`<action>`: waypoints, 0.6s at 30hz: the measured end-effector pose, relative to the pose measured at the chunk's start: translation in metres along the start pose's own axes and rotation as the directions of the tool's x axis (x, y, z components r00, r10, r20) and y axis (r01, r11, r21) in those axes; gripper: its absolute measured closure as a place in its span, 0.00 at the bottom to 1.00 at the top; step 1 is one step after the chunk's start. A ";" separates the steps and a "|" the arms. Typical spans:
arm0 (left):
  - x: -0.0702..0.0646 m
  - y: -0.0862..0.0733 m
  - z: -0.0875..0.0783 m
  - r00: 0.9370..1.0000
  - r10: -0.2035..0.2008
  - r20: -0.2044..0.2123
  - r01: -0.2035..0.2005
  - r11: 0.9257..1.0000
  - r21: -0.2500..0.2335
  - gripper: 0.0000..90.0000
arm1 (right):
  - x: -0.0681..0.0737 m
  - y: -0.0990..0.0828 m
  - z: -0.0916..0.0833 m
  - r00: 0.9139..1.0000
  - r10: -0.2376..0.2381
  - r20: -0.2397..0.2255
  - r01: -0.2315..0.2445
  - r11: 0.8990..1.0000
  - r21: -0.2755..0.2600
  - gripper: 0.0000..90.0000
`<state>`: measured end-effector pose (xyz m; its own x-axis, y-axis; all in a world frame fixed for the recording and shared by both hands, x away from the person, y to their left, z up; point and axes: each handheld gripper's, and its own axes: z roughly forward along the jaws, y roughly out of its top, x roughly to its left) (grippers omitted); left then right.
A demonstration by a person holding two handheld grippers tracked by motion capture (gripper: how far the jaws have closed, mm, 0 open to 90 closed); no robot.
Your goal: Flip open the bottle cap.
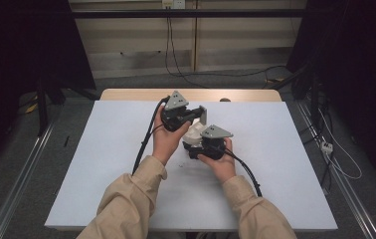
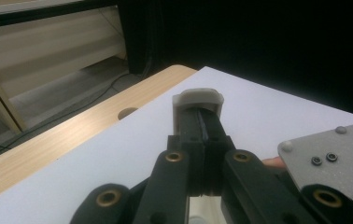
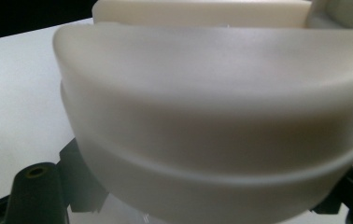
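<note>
High view: the left gripper (image 1: 188, 113) sits near the centre of the white table (image 1: 101, 164), with the right gripper (image 1: 202, 144) just beside it at about 4 o'clock. A pale translucent container (image 1: 194, 131) lies between them, touching both.

Left gripper view: the black jaws are pressed together, nipping a thin whitish tab (image 2: 198, 99) at their tips; whether it belongs to the container cannot be determined.

Right gripper view: the container's ridged wall (image 3: 212, 112) sits hard against the lens. The jaws appear spread to either side of it; actual grip cannot be confirmed.
</note>
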<state>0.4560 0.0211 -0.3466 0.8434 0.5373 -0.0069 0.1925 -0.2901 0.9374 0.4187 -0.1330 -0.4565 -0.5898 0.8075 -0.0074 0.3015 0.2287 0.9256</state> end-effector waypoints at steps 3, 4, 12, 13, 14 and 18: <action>0.000 0.001 0.001 1.000 -0.002 0.002 0.002 1.000 0.002 1.00 | 0.000 0.000 0.000 1.000 0.001 0.000 -0.001 1.000 0.000 0.21; 0.001 0.001 0.001 1.000 -0.001 0.002 0.001 1.000 0.003 1.00 | 0.000 0.000 0.000 1.000 0.000 0.000 0.000 1.000 0.000 0.21; 0.002 0.005 0.004 1.000 0.003 0.003 -0.003 1.000 0.006 1.00 | 0.000 0.000 0.000 1.000 0.000 -0.001 0.000 1.000 -0.001 0.21; 0.002 0.005 0.005 1.000 0.001 0.007 -0.001 1.000 0.008 1.00 | 0.000 0.000 0.000 1.000 0.000 0.000 0.000 1.000 -0.001 0.21; 0.002 0.005 0.005 1.000 -0.001 0.006 0.001 1.000 0.008 1.00 | 0.000 0.000 0.000 1.000 0.000 -0.001 0.000 1.000 -0.001 0.21; 0.003 0.006 0.006 1.000 0.001 0.004 -0.001 1.000 0.010 1.00 | 0.000 0.000 0.000 1.000 -0.001 -0.001 0.001 1.000 0.000 0.21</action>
<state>0.4625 0.0158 -0.3428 0.8454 0.5340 -0.0074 0.1967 -0.2984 0.9339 0.4188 -0.1331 -0.4567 -0.5909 0.8067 -0.0076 0.3008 0.2291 0.9258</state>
